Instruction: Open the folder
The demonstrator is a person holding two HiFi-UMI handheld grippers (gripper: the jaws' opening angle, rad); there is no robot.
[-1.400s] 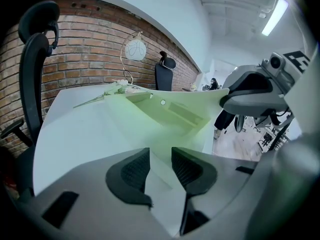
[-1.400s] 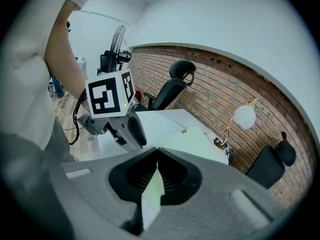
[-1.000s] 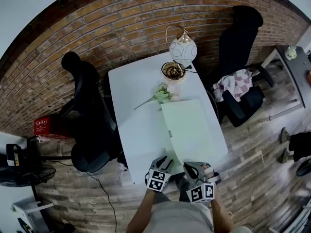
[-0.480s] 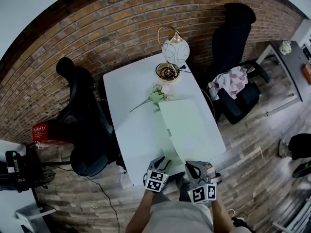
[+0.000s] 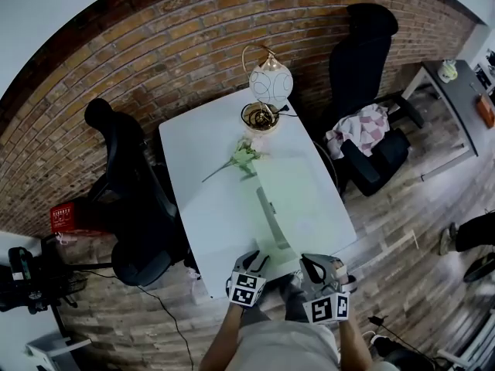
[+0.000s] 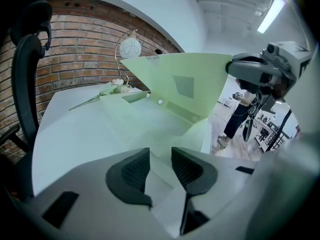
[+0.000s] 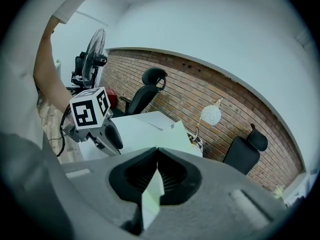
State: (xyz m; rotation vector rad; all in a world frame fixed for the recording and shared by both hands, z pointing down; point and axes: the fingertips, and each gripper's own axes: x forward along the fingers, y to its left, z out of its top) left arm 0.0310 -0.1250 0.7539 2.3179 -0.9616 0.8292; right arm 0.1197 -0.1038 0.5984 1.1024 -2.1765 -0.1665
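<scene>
We look down on a white rectangular table [image 5: 193,168] set against a red brick wall. A pale green flat folder [image 5: 305,199] lies on the table's right half, reaching towards the near edge. Its cover is tilted up off the lower sheet.

The right gripper [image 5: 311,267] sits at the folder's near edge. Its two black jaws are pressed together on the thin green edge of the cover.

The left gripper [image 5: 257,261] hovers just beside it, at the folder's near left corner. Its jaws stand apart with only a pale surface showing in the gap, and we cannot tell whether they touch it.

At the far end of the table stands a lamp with a white patterned globe and a brass arc [image 5: 270,83]. A pale green artificial flower sprig [image 5: 240,159] lies between the lamp and the folder.

A black office chair [image 5: 124,176] stands on the left of the table. Another black chair [image 5: 363,52] stands on the right, with a pink checked cloth [image 5: 357,130] draped over its seat.
</scene>
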